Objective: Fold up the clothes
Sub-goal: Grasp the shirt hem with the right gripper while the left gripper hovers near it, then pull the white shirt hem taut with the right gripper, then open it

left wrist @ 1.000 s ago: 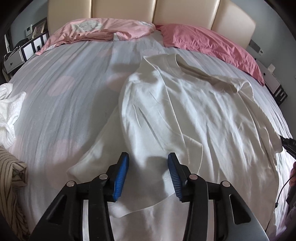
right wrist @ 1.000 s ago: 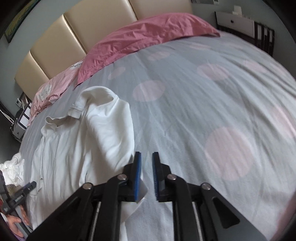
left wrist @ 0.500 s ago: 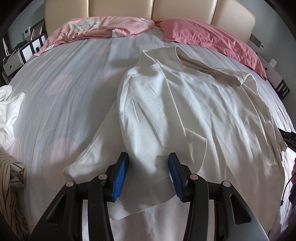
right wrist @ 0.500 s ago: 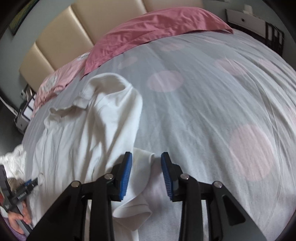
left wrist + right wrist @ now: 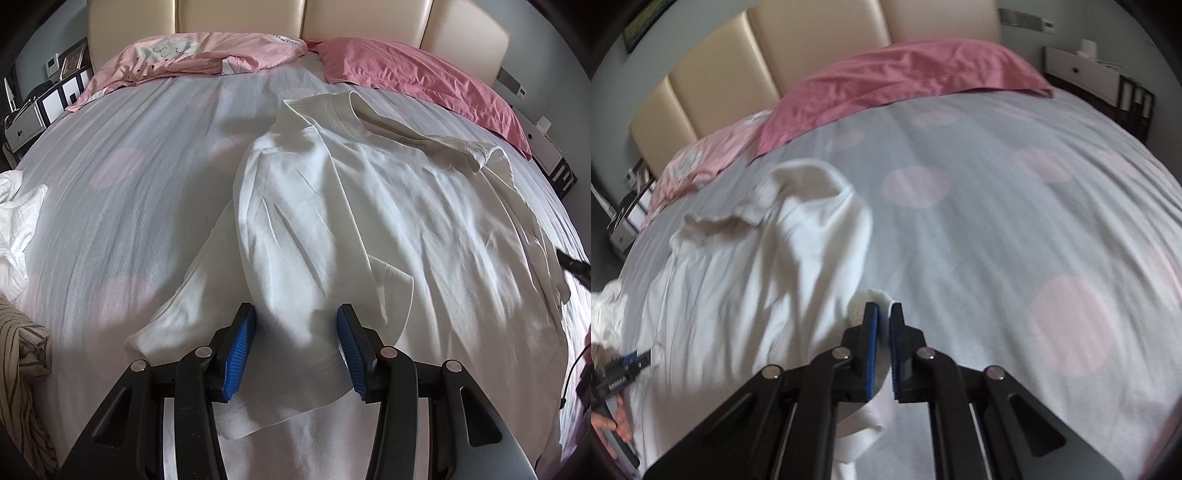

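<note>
We saw the crumpled white cotton T-shirt (image 5: 369,221) spread lengthwise toward the pillows on the grey dotted bed (image 5: 129,184); our left gripper (image 5: 295,350) gaped over its hem, our right gripper (image 5: 882,314) pinched its right edge.

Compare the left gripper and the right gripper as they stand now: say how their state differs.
The left gripper is open, its blue pads set wide apart over a fold of the white T-shirt; the right gripper is shut, pads nearly together.
The left grips nothing; the right pinches a bunched bit of the shirt's edge.
Both are black with blue ribbed pads and sit low over the same shirt on the bed.
</note>
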{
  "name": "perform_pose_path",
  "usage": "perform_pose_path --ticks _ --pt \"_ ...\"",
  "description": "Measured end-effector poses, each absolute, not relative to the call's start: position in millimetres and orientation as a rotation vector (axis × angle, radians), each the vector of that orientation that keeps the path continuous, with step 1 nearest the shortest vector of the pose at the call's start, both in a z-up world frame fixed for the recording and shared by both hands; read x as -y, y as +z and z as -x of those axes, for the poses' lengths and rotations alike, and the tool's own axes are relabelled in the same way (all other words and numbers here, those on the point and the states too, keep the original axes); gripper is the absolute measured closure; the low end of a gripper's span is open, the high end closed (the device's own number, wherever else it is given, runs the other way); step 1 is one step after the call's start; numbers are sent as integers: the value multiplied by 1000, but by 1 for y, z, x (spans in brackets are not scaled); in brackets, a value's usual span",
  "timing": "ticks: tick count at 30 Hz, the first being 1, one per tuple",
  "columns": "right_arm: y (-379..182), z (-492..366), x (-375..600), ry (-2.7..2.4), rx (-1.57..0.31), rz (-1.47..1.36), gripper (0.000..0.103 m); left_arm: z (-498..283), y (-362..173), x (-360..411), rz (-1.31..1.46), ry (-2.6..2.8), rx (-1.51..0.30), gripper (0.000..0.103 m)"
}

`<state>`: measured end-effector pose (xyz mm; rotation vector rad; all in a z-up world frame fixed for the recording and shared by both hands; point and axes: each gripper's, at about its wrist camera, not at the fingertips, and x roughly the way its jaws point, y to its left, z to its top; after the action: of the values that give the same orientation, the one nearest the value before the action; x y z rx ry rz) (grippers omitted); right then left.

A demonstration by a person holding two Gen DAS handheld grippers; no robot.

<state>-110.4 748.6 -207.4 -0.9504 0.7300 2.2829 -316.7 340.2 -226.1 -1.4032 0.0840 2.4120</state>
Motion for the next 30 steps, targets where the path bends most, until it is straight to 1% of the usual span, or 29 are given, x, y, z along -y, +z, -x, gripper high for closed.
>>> perform_pose_path --ticks 4,8,11,14,16,19,25,30 --pt "-188 91 -773 2201 -696 886 97 318 -225 -338 1407 2404 -71 55" --pt "-166 81 -817 2132 -598 904 98 319 -225 -338 1410 2397 -62 55" --pt "-164 82 -846 2113 -576 951 97 317 -222 -340 1398 2389 -74 54" --pt "-174 91 -859 2096 -581 1001 97 311 -216 -343 1362 2388 -105 39" --pt "-181 96 -859 2099 -587 1007 97 307 -211 -346 1324 2388 -137 37" --pt "-179 90 -850 2115 -611 966 93 301 -207 -349 1290 2392 -189 36" --pt "-143 59 -795 2113 -664 851 90 291 -204 -350 1256 2390 -164 35" --pt "-135 46 -738 2149 -837 732 84 284 -196 -357 1187 2407 -196 35"
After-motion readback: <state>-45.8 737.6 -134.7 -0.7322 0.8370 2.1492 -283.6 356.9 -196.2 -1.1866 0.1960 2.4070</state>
